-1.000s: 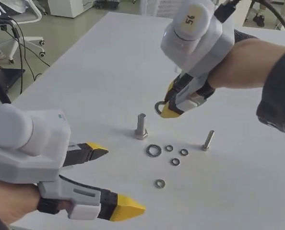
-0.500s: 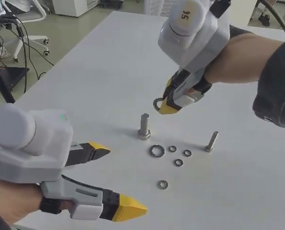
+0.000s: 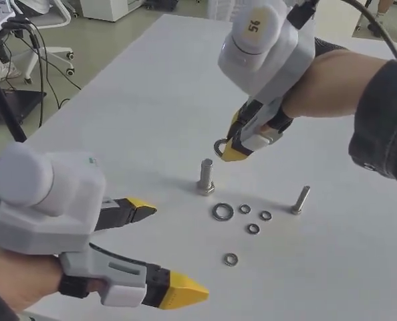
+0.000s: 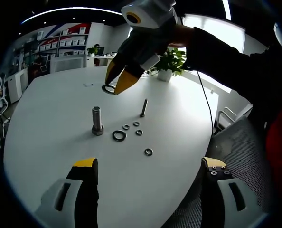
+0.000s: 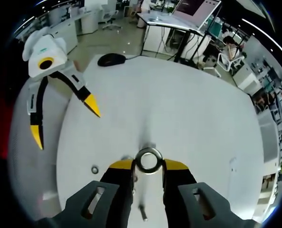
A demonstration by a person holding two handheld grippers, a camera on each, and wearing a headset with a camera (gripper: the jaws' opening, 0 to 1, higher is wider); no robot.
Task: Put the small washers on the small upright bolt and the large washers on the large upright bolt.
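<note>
the right gripper (image 3: 226,148) hangs over the bench (image 3: 131,100), its fingers pinching a large washer (image 3: 220,147) by the rim. in the right gripper view the ring stands on edge between the two yellow tips, with its hole facing the camera. in the head view the washer sits just above and a little right of the large bolt (image 3: 206,176), apart from its top.

the large bolt stands upright on its head near the middle of the bench. the small bolt (image 3: 300,200) also stands upright, well to its right. between the two bolts, on the near side, the loose washers lie flat:
- a second large washer (image 3: 222,212) lies just near-right of the large bolt.
- three small washers (image 3: 253,229) form a loose triangle to the right of it.
- a lone washer (image 3: 230,259) lies nearer still, apart from the rest.

neither bolt carries a washer.

the left gripper (image 3: 174,251) is at the near left, low over the bench. its fingers are spread wide and hold nothing. in the left gripper view they frame the bolts and washers from the near side.
</note>
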